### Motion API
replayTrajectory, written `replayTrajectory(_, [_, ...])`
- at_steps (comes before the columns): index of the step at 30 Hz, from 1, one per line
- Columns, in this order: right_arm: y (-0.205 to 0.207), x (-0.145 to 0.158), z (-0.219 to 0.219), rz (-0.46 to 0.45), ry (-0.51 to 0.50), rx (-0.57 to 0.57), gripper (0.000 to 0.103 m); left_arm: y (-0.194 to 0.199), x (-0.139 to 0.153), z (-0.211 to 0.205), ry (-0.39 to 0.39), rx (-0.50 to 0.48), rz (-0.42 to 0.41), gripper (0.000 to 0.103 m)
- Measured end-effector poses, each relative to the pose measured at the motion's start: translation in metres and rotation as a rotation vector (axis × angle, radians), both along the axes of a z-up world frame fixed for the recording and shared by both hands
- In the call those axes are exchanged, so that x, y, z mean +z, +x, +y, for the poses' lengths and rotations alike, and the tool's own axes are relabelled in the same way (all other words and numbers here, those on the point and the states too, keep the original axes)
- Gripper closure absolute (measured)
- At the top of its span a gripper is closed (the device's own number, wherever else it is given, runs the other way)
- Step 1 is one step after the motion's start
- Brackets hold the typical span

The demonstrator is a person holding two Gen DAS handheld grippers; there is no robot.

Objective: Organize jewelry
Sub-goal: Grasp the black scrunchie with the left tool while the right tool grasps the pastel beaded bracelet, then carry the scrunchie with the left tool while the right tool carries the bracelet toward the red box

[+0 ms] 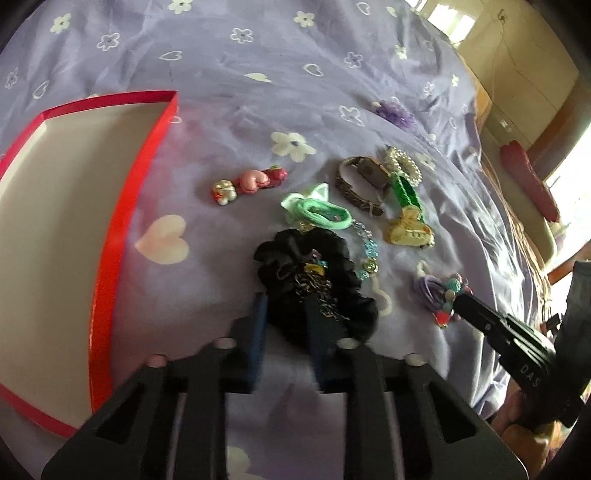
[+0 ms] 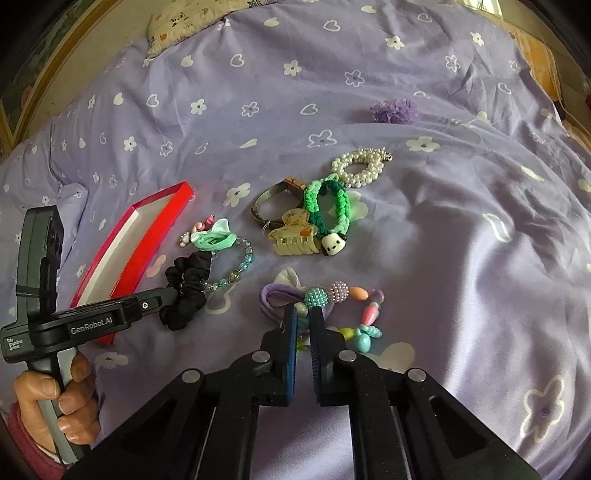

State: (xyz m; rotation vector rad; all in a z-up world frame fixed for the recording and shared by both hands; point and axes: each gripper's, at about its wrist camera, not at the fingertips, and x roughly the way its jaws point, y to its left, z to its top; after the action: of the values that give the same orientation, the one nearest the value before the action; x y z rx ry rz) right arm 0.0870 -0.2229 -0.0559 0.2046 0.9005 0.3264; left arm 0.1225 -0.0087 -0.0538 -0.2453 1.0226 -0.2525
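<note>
My left gripper (image 1: 286, 306) is closed around a black scrunchie (image 1: 295, 254), its blue fingers pressed into the fabric; it also shows in the right wrist view (image 2: 184, 291). My right gripper (image 2: 303, 314) is nearly shut on a colourful bead bracelet (image 2: 354, 295) lying with a purple hair tie (image 2: 277, 299). The red tray with a white inside (image 1: 122, 206) lies to the left, empty. A mint hair tie (image 1: 321, 214), blue bead bracelet (image 1: 367, 251), pink clip (image 1: 251, 182), watch (image 1: 364, 181), cream claw clip (image 2: 295, 240), green braided tie (image 2: 328, 206) and pearl scrunchie (image 2: 360, 164) lie between.
Everything lies on a purple bedspread (image 2: 461, 240) with white hearts and flowers. A purple pom-pom tie (image 2: 395, 110) sits farther back. A patterned pillow (image 2: 184, 22) is at the bed's far end. Wooden furniture (image 1: 524, 81) stands to the right.
</note>
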Motion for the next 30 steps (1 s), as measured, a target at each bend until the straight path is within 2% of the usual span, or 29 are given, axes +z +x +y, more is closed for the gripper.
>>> replayTrajectory(2, [-0.003, 0.004, -0.002, -0.020, 0.002, -0.006, 0.097, -0.002, 0.003, -0.001, 0.003, -0.010, -0.012, 0.095])
replayTrajectory(8, [-0.009, 0.027, -0.010, -0.081, 0.024, -0.023, 0.099, -0.016, 0.023, 0.002, 0.004, -0.020, -0.071, 0.097])
replayTrajectory(9, [-0.010, 0.030, -0.010, -0.088, 0.026, -0.023, 0.103, -0.018, 0.026, 0.002, 0.005, -0.020, -0.077, 0.097])
replayTrajectory(11, [-0.011, 0.036, -0.009, -0.104, 0.029, -0.019, 0.103, -0.022, 0.032, 0.004, 0.009, -0.019, -0.091, 0.097])
replayTrajectory(17, [-0.013, 0.044, -0.001, -0.104, 0.009, -0.015, 0.103, -0.035, 0.044, 0.014, 0.002, -0.002, -0.118, 0.097])
replayTrajectory(18, [-0.013, 0.042, -0.003, -0.087, 0.016, -0.026, 0.096, -0.037, 0.045, 0.016, -0.002, 0.004, -0.120, 0.097])
replayTrajectory(19, [-0.011, 0.039, -0.005, -0.063, 0.019, -0.039, 0.094, -0.038, 0.045, 0.018, -0.005, 0.008, -0.120, 0.097])
replayTrajectory(20, [-0.009, 0.033, -0.007, -0.034, 0.011, -0.055, 0.083, -0.040, 0.046, 0.021, -0.007, 0.012, -0.122, 0.097])
replayTrajectory(21, [-0.011, 0.029, -0.009, -0.023, 0.004, -0.065, 0.065, -0.042, 0.046, 0.022, -0.008, 0.014, -0.123, 0.097])
replayTrajectory(22, [-0.011, 0.024, -0.012, -0.014, -0.008, -0.077, 0.060, -0.044, 0.047, 0.024, -0.009, 0.014, -0.124, 0.097])
replayTrajectory(24, [-0.011, 0.014, -0.017, 0.015, -0.045, -0.100, 0.060, -0.046, 0.048, 0.025, -0.009, 0.016, -0.125, 0.097])
replayTrajectory(30, [0.000, -0.012, -0.020, 0.094, -0.030, -0.089, 0.066, -0.049, 0.047, 0.025, -0.008, 0.015, -0.121, 0.097])
